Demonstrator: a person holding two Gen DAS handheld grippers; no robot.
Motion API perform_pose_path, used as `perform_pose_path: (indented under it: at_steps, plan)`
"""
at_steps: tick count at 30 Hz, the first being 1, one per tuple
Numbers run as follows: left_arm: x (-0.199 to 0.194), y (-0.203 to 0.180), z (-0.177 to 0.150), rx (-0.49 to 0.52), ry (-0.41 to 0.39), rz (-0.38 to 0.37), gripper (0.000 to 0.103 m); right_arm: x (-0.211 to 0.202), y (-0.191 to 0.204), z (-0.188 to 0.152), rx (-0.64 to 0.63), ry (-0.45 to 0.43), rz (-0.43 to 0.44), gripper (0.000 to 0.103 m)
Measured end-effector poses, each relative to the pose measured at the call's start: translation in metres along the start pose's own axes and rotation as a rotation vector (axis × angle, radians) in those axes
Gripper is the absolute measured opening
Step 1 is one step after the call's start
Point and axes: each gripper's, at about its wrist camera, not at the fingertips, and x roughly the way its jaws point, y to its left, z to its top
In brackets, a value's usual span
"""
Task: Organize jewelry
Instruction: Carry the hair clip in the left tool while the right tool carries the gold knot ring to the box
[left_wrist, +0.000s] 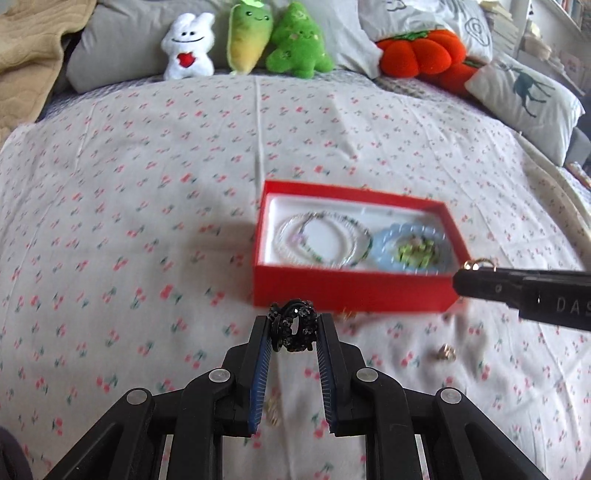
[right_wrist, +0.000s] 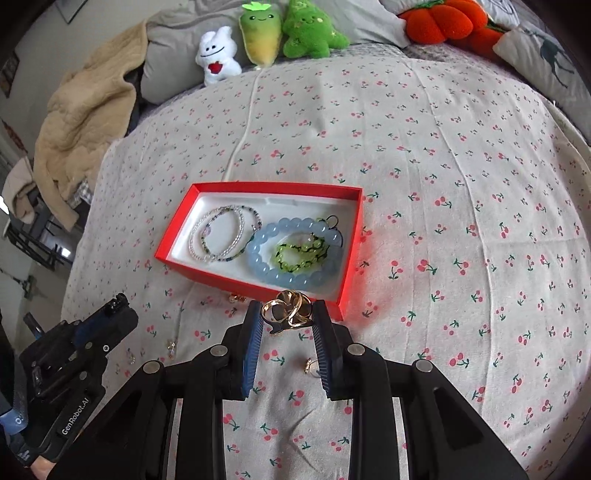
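A red box (left_wrist: 351, 291) (right_wrist: 177, 229) with a white lining lies open on the cherry-print bedspread. In it are clear and dark thin bead bracelets (right_wrist: 221, 236), a pale blue bead bracelet (right_wrist: 266, 273) and a green bead bracelet (right_wrist: 299, 254). My left gripper (left_wrist: 294, 328) is shut on a black sparkly ring-shaped piece (left_wrist: 295, 328), held above the bed just in front of the box. My right gripper (right_wrist: 288, 314) is shut on a gold knot-shaped piece (right_wrist: 290, 312), near the box's front right corner. In the left wrist view the right gripper's tip (left_wrist: 480, 284) enters from the right.
Small gold earrings lie loose on the bedspread before the box (left_wrist: 445, 352) (right_wrist: 310, 365) (right_wrist: 236, 297). Plush toys (left_wrist: 243, 40), an orange pumpkin cushion (left_wrist: 424, 51) and pillows (left_wrist: 524, 96) line the far side. A tan blanket (right_wrist: 81, 110) is heaped at the far left.
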Motion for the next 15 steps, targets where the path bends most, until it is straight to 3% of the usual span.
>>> perform_pose_path:
  at_steps: [15]
  plan:
    - [0.057,-0.022,0.037,0.032,0.014,-0.012,0.02,0.012,-0.023,0.027,0.111,-0.034,0.039,0.029]
